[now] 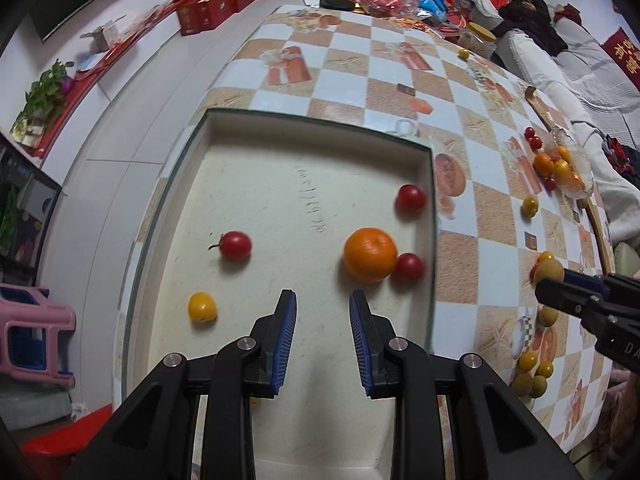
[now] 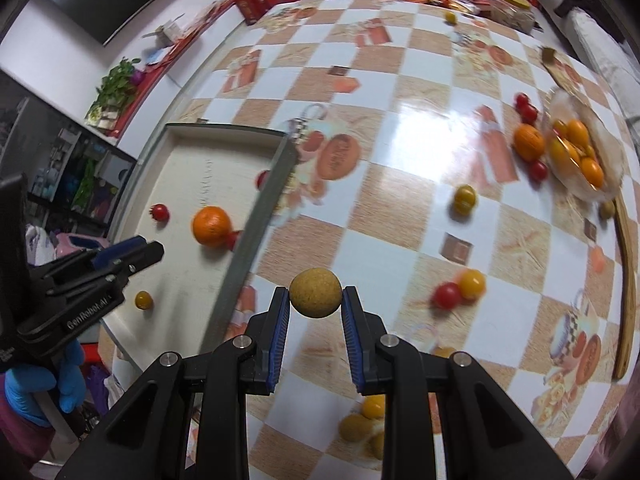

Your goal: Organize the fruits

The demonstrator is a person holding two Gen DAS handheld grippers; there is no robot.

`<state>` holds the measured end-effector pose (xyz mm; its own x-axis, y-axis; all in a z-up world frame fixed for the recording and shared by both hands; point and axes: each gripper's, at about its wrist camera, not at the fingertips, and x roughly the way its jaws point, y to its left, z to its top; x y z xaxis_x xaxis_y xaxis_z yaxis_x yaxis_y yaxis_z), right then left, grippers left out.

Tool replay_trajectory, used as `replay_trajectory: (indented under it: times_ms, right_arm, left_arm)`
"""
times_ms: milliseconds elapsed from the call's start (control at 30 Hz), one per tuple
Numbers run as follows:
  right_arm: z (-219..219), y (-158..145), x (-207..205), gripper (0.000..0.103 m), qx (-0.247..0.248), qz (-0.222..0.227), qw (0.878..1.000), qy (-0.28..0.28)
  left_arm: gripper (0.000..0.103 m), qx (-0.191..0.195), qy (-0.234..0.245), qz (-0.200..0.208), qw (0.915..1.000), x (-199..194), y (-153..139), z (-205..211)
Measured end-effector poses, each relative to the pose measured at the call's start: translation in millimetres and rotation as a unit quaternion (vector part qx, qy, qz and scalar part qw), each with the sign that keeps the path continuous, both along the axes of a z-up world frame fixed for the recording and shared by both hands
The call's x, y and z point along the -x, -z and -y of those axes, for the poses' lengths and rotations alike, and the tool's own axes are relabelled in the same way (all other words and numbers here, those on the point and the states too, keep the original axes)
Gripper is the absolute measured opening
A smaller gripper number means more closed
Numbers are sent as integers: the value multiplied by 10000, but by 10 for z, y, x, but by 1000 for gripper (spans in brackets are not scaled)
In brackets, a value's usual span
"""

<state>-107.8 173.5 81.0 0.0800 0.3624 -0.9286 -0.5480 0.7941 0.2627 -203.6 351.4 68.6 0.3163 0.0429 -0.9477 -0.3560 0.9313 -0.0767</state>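
**Longan in the right jaws, tray to the left**

The right gripper (image 2: 315,306) has its jaws clamped on a tan, rough-skinned round fruit, likely a longan (image 2: 315,293), held at the very tips above the checked counter (image 2: 400,240); the left gripper (image 1: 323,300) hangs over the white tray (image 1: 280,184) with its jaws nearly together and nothing between them.

The tray already holds an orange (image 1: 370,255), three red cherry tomatoes – one (image 1: 236,245) with its stalk on – and a yellow tomato (image 1: 202,307); much fruit is still loose on the counter, and more sits in a clear dish (image 2: 612,168) at the far right.

What could go wrong, as a judgement: the longan is pinched only at the pad tips, so a jolt or a quick roll of the wrist could squeeze it out and send it rolling along the glossy counter; the tray's raised rim (image 2: 256,232) lies between the fruit and its likely destination, and a low pass could knock the fruit against it; the left gripper sits over the tray, so the two tools could meet if the right swings in without the left giving way; a drop from height could also scatter the round fruits resting loose in the tray.

The right wrist view alone shows the grip on the longan, the blue-gloved hand (image 2: 60,384) holding the left tool, and the cluster of fruit under the right jaws; the left wrist view alone shows the whole tray floor and a person seated beyond the far end of the counter – there the right gripper is only a dark shape at the edge.
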Motion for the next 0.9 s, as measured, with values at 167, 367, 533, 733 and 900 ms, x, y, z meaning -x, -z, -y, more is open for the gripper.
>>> replay_trajectory:
  times_ms: [167, 367, 533, 733, 900]
  right_arm:
    - [-218, -16, -6, 29, -67, 8, 9999, -155]
    - [-270, -15, 11, 29, -77, -1, 9999, -131]
    - [91, 62, -30, 29, 46, -65, 9995, 304]
    - [775, 115, -137, 29, 214, -86, 9945, 1026]
    - [1218, 148, -167, 29, 192, -125, 9889, 1465]
  left_arm:
    - [30, 198, -133, 135, 9996, 90, -4, -114]
    - [30, 214, 99, 237, 9994, 90, -62, -83]
    - [31, 23, 688, 285, 9972, -148, -110, 231]
    - [31, 247, 1384, 303, 9896, -745, -53, 812]
    - [79, 269, 1719, 690, 9823, -1208, -33, 1341]
